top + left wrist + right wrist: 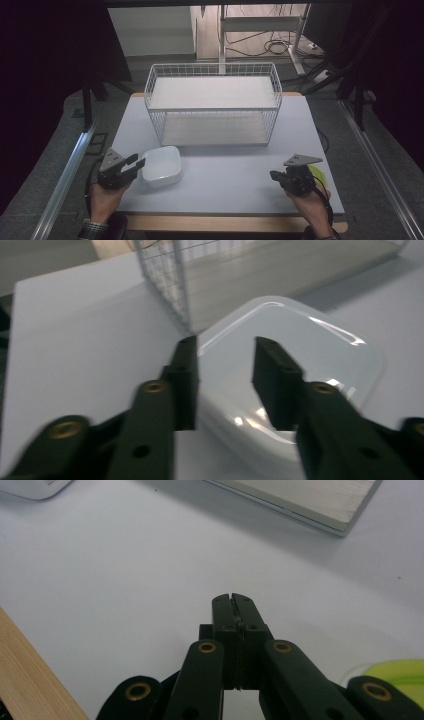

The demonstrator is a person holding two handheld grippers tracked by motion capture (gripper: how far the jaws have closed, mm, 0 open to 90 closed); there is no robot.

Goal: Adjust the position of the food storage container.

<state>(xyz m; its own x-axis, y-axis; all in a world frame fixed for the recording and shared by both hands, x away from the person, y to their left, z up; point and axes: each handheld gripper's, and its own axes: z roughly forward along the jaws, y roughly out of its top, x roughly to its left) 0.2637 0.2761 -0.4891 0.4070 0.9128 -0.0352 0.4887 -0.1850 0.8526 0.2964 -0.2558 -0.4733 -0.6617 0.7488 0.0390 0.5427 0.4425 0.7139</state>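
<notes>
White container (161, 166) sits before wire basket (213, 102).

Whites and pale greys, with black tools

The dish (161, 166) is glossy white on a pale grey worktop (225, 170) edged in light wood. Beyond the dish, a white wire-grid basket (213, 102) holds off-white shelves. Both tools, left (134, 164) and right (274, 175), are black with brass-coloured rivets; a lime-green thing (400, 672) lies by the right one.
</notes>
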